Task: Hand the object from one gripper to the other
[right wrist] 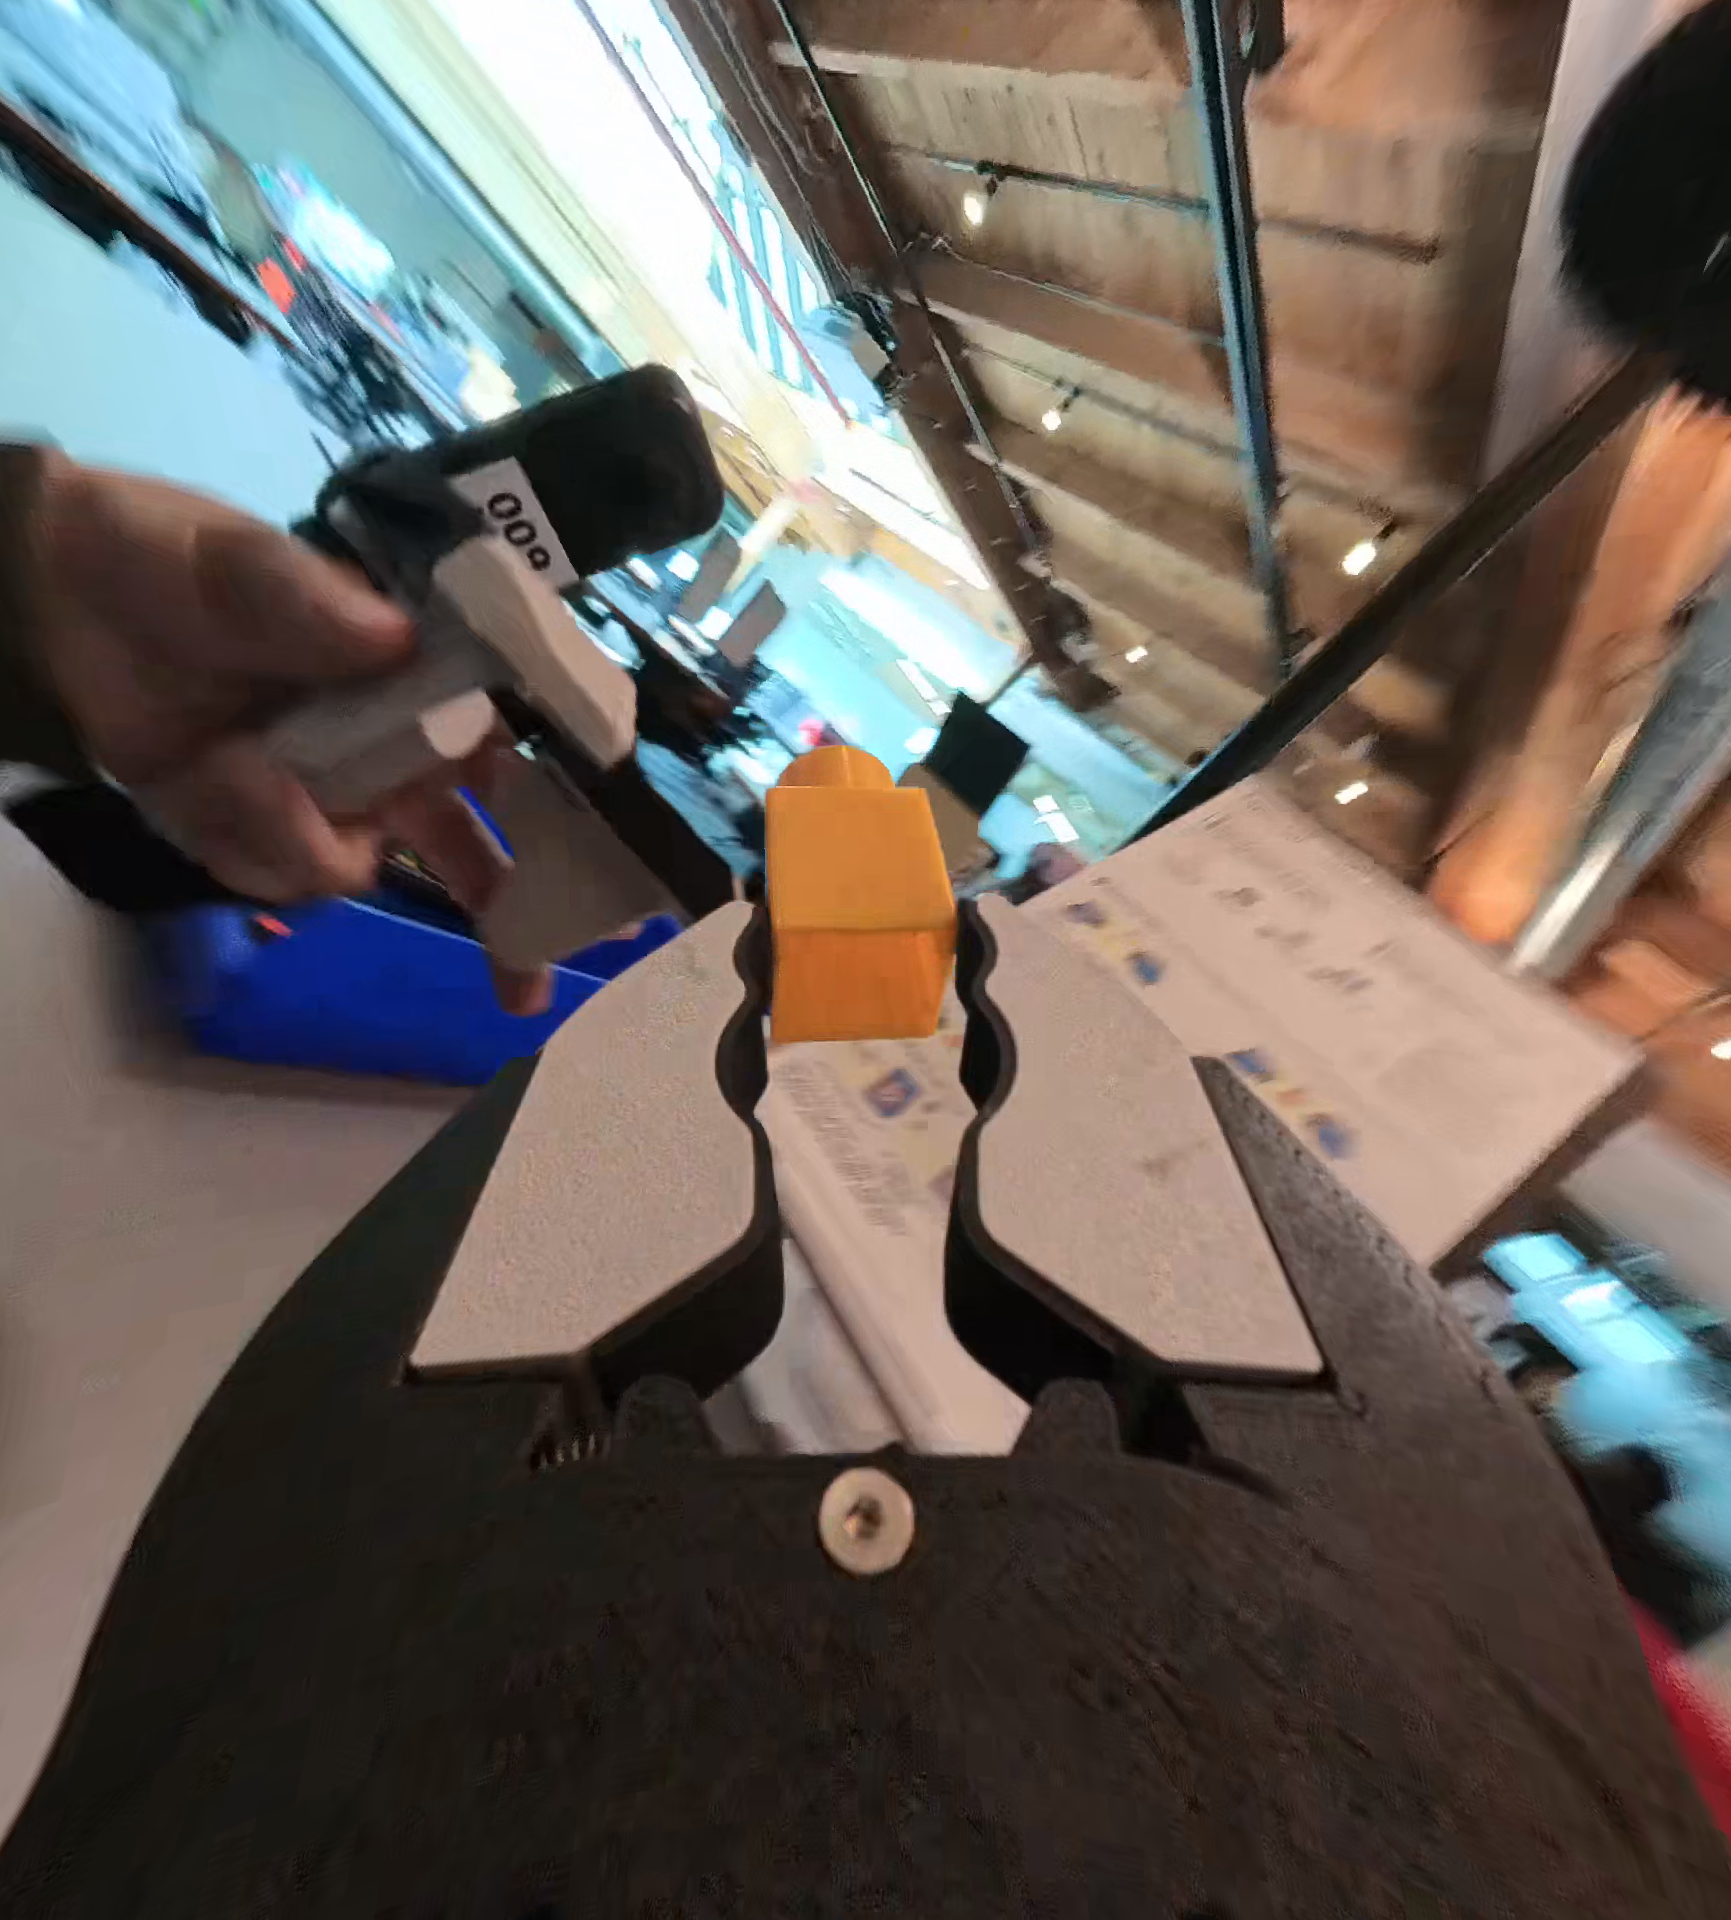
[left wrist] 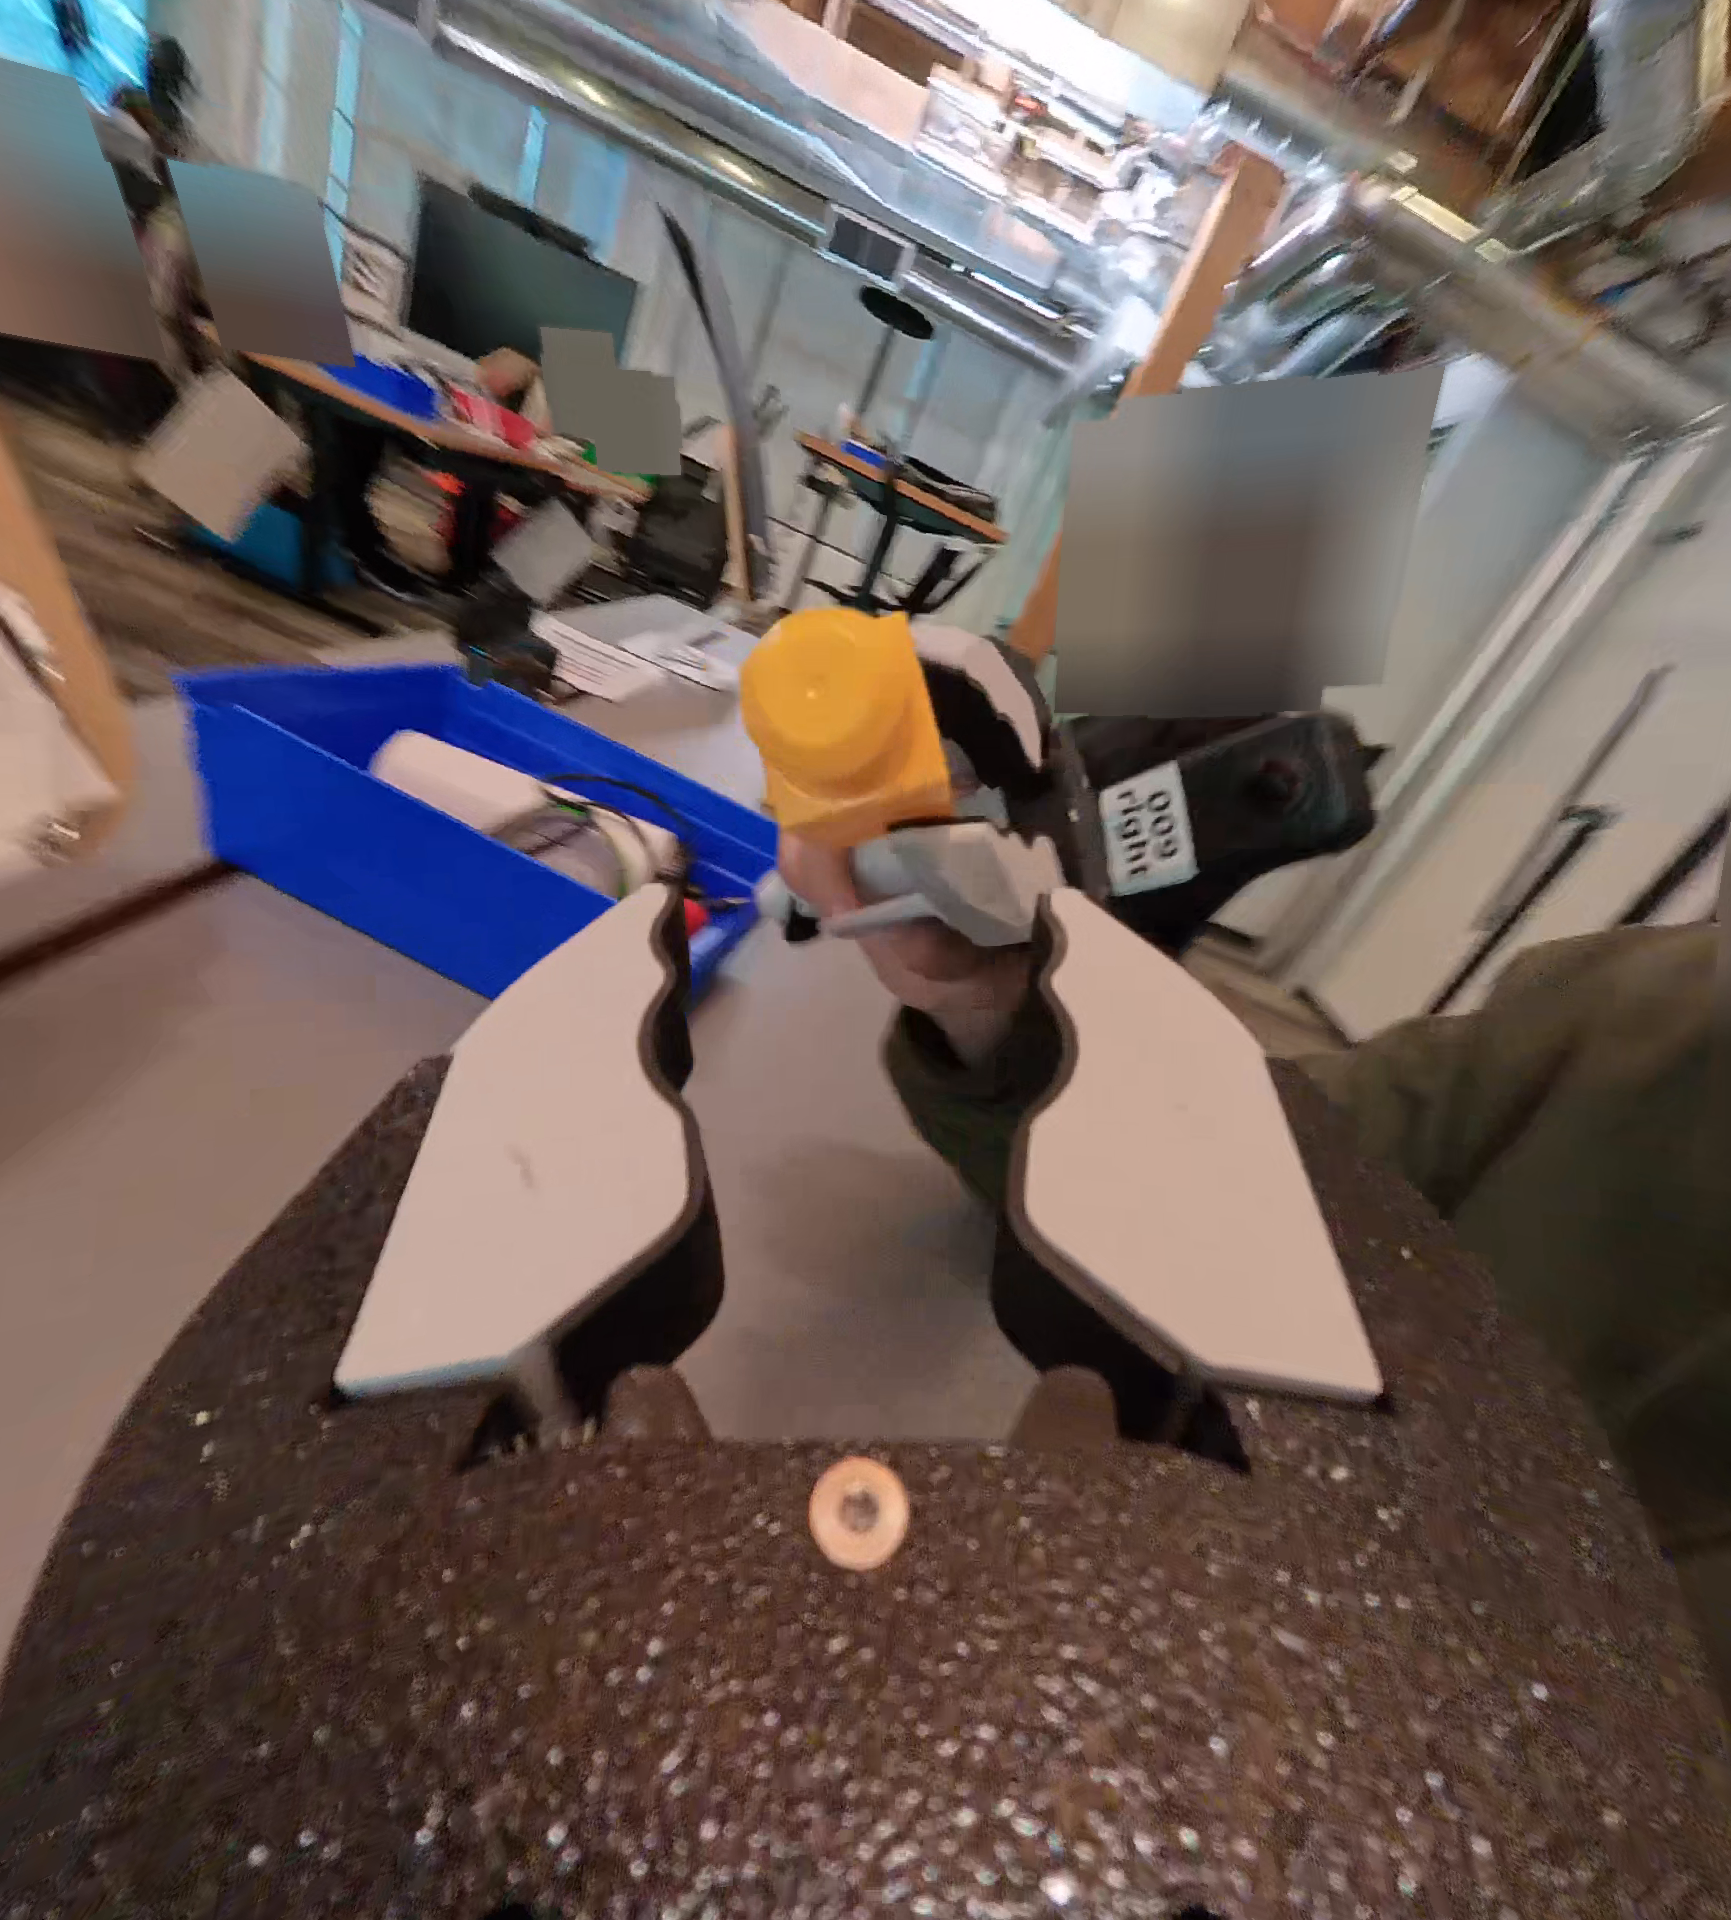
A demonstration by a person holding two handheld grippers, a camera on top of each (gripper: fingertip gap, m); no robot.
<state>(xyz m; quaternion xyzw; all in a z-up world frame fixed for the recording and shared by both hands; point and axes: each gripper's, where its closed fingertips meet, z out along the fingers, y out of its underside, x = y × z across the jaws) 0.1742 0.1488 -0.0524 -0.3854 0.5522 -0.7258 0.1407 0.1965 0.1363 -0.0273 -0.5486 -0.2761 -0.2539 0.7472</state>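
A grey desk (left wrist: 165, 1039) is seen below both grippers, and a blue bin (left wrist: 404, 821) is stood on it toward its far edge, with a pale rolled item and some cables lying inside; printed sheets (right wrist: 1308, 997) are laid flat nearer the desk's right side. Above the desk, the left gripper (left wrist: 866, 935) is held out with its jaws spread wide and nothing between them, the gap being turned toward the block, presumably so that it can be received. The right gripper (right wrist: 861, 935) is raised clear of the desk, and its jaws are closed narrowly on the orange block (right wrist: 856, 925), which is pinched at its lower sides near the fingertips. The grip appears to be kept low on purpose: the round stud and the upper body of the block are left bare, so that a free surface is offered to the other gripper. In the left wrist view the block (left wrist: 845, 743) is seen just beyond the open fingertips and slightly above them, not yet between them. The handover is judged to be at the approach step; the open jaws would have to be brought around the exposed part before the holding pair is released, and a slip could follow an early release.
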